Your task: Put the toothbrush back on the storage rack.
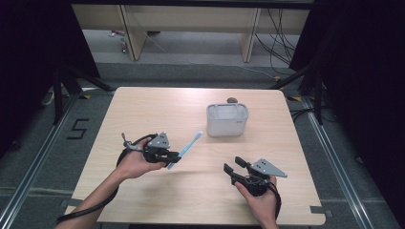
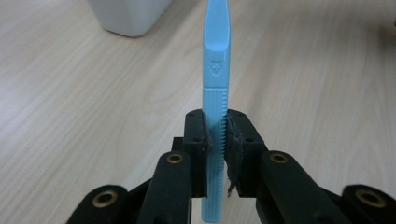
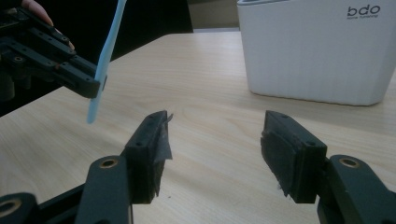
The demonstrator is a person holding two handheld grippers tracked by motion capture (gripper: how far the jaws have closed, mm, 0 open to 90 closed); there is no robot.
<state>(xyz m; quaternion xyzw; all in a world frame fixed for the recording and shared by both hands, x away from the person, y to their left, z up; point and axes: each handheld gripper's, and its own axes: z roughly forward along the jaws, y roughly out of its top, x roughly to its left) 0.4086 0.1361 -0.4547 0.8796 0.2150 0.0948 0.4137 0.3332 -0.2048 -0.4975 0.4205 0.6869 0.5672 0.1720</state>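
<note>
From the high view, the left gripper is clamped on a light blue toothbrush, gripping it low on the handle so that the long axis runs up and away toward the white container, with the brush head nearest that container and just short of its near left corner. The right gripper rests lower on the right side of the wooden table, jaws spread and empty, well apart from the toothbrush; the left hand is plainly the one placed to carry the brush onward, probably into the container. In the left gripper view, the toothbrush stands between the two black jaws, pinched at its ribbed grip section, its shaft pointing straight ahead along the jaws, and the container sits ahead and to the left of that line. In the right gripper view, its own jaws stand wide with bare tabletop between them; the container lies ahead to the right, and the toothbrush hangs tilted in the other gripper at the left. Around the table the room is dark, with grey floor, black stands, cables and pale wooden furniture behind.
</note>
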